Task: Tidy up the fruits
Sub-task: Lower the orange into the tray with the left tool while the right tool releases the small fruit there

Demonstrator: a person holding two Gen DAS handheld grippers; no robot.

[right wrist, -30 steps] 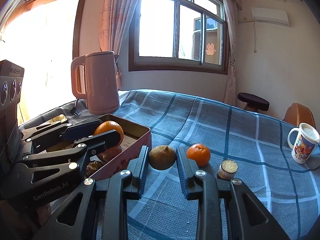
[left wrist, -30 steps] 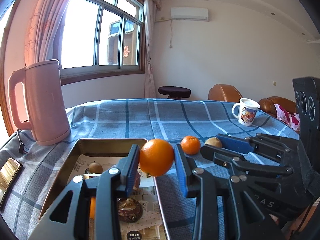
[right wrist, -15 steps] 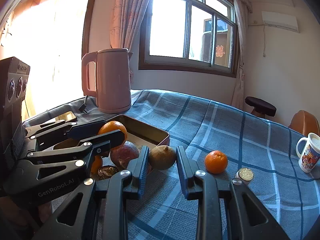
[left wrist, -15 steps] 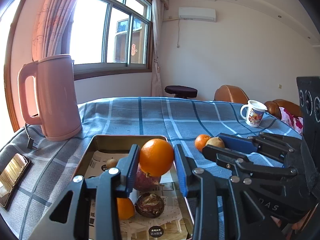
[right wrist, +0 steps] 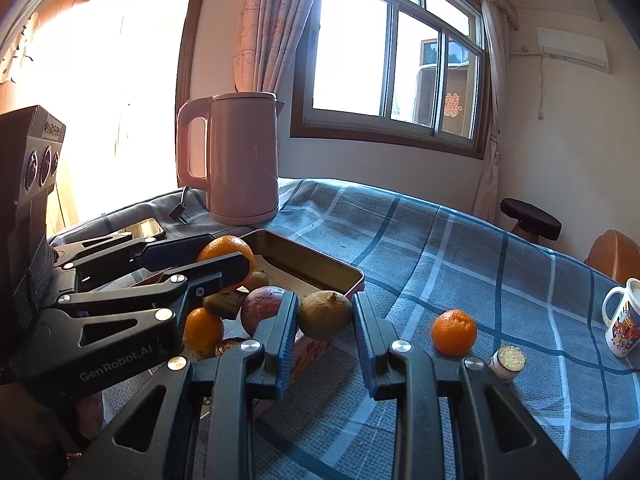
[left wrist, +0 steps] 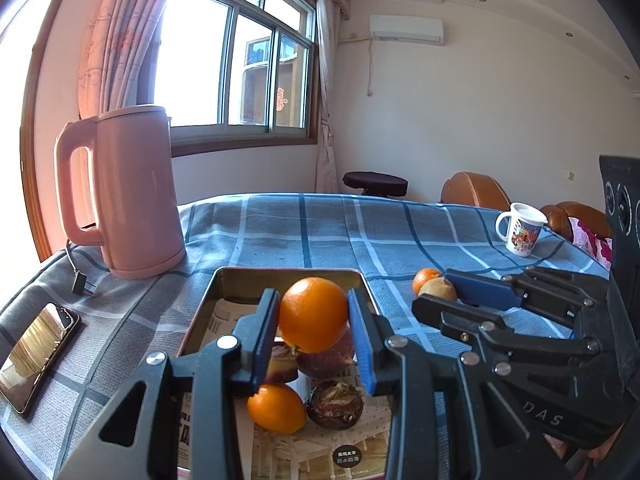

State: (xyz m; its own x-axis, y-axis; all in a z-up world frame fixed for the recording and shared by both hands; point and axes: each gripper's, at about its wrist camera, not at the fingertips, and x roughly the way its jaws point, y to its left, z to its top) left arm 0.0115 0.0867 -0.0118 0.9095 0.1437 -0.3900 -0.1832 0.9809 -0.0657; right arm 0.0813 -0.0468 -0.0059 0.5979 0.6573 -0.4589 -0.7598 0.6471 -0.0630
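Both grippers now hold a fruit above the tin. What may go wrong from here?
1. The left gripper holds an orange over a tin that already has fruits below; if dropped, it may bump them or roll out.
2. The right gripper carries a brown fruit near the tin's rim; it may strike the rim.
3. The grippers are close together and may collide.

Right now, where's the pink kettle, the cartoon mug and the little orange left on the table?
pink kettle (left wrist: 136, 196), left wrist view, middle of its body.
cartoon mug (left wrist: 522, 234), left wrist view, its printed side.
little orange (right wrist: 454, 332), right wrist view, middle of its peel.
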